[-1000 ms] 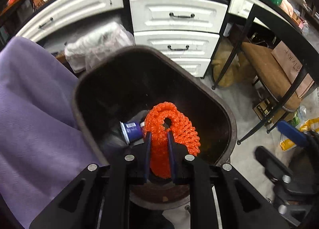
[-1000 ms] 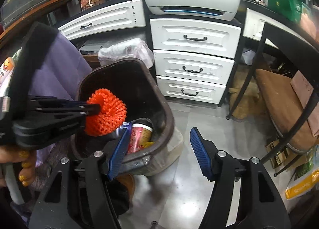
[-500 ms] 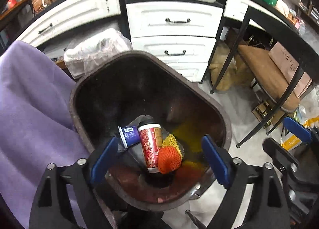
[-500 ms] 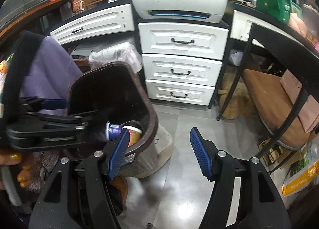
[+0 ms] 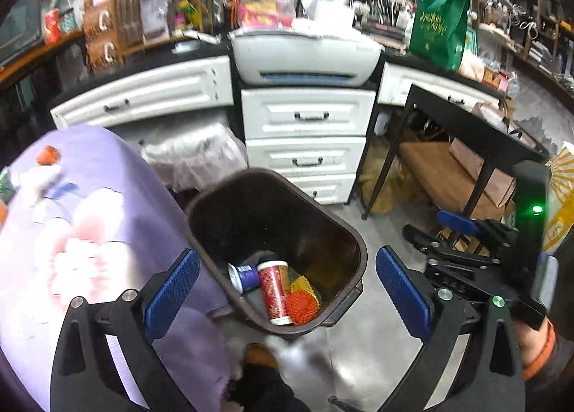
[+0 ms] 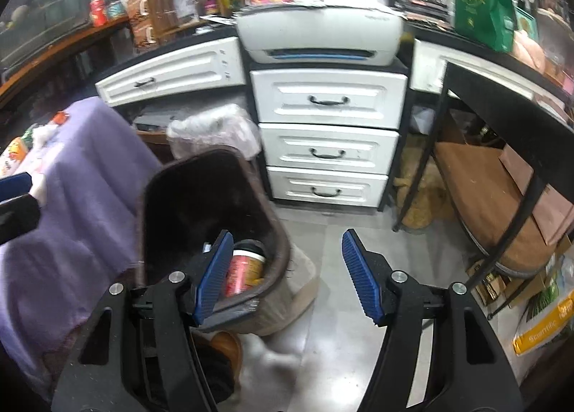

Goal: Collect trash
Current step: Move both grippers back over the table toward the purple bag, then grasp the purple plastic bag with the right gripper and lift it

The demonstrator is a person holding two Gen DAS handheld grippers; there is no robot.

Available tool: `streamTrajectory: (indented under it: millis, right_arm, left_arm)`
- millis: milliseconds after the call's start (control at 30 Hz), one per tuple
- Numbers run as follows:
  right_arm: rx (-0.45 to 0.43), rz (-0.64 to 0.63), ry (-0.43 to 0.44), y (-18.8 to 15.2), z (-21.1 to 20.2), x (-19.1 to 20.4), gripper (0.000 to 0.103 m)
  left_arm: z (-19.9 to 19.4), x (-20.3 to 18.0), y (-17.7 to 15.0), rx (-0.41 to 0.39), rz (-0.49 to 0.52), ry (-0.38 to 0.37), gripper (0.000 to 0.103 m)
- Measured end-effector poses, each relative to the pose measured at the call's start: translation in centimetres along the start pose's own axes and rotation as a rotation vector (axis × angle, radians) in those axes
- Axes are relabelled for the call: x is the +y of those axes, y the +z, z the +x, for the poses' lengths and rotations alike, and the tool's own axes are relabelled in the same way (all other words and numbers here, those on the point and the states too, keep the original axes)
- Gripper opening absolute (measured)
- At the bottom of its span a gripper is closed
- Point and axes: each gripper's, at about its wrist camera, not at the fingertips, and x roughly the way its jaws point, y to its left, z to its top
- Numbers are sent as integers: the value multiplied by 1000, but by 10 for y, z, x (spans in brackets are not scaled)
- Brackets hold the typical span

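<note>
A dark brown trash bin [image 5: 353, 243] stands on the floor. In it lie an orange mesh net [image 5: 303, 306], a yellow net [image 5: 303, 284], a red cup [image 5: 274, 290] and a small blue-lidded cup [image 5: 245, 275]. My left gripper [image 5: 287, 257] hangs well above the bin, its jaws opening wide with nothing between them. My right gripper [image 6: 287, 236] stays open and empty just right of the bin [image 6: 154, 196], where the red cup [image 6: 244, 268] shows behind its left finger. The right gripper [image 5: 448, 229] also appears at the right of the left wrist view.
A purple-covered table [image 5: 89, 232] with scattered litter [image 5: 48, 155] lies left of the bin. White drawers [image 5: 305, 146] under a printer [image 5: 305, 56] stand behind it, with a clear plastic bag [image 5: 193, 157]. A black-framed table [image 5: 466, 125] over a brown seat is right. A shoe [image 5: 260, 358] sits below.
The left gripper let go of the orange net, which dropped into the bin. Its jaws spread wide and it rose and drew back. The right gripper lifted slightly.
</note>
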Motion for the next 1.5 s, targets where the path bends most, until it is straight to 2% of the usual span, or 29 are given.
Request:
streamTrajectory:
  millis: [100, 233, 300, 367, 433, 467, 767, 933, 1067, 1233, 1433, 1500]
  right_arm:
    - [-16, -40, 36, 7, -9, 21, 63]
    - [-32, -93, 115, 15, -25, 58, 63]
    - [-34, -117, 160, 18, -32, 76, 64]
    - [-40, -165, 212, 19, -42, 103, 65]
    - [-47, -205, 253, 19, -50, 126, 73]
    - [-55, -235, 286, 20, -55, 144, 74]
    - [-35, -464, 568, 12, -84, 282, 75]
    - [-17, -595, 678, 1, -92, 354, 77]
    - [5, -668, 722, -8, -92, 397, 77]
    - [17, -740, 755, -10, -90, 442, 77]
    - [21, -847, 768, -11, -79, 487, 77]
    - [30, -870, 768, -8, -71, 500, 77]
  left_arm:
    - [-29, 13, -3, -39, -13, -1, 98]
    - [-66, 44, -13, -125, -69, -56, 98]
    - [-77, 58, -18, -126, -92, -32, 98]
    - [-87, 71, -24, -124, -96, 19, 98]
    - [-100, 89, -33, -126, -108, 78, 98]
    - [-107, 100, -37, -126, -120, 100, 98]
    - [-174, 190, -82, -138, -225, 298, 98]
    - [-212, 241, -117, -131, -313, 426, 98]
    - [-234, 274, -144, -134, -395, 480, 98]
    - [-248, 302, -166, -135, -447, 508, 97]
    - [-249, 326, -168, -112, -443, 511, 97]
    - [-250, 330, -166, -118, -449, 491, 97]
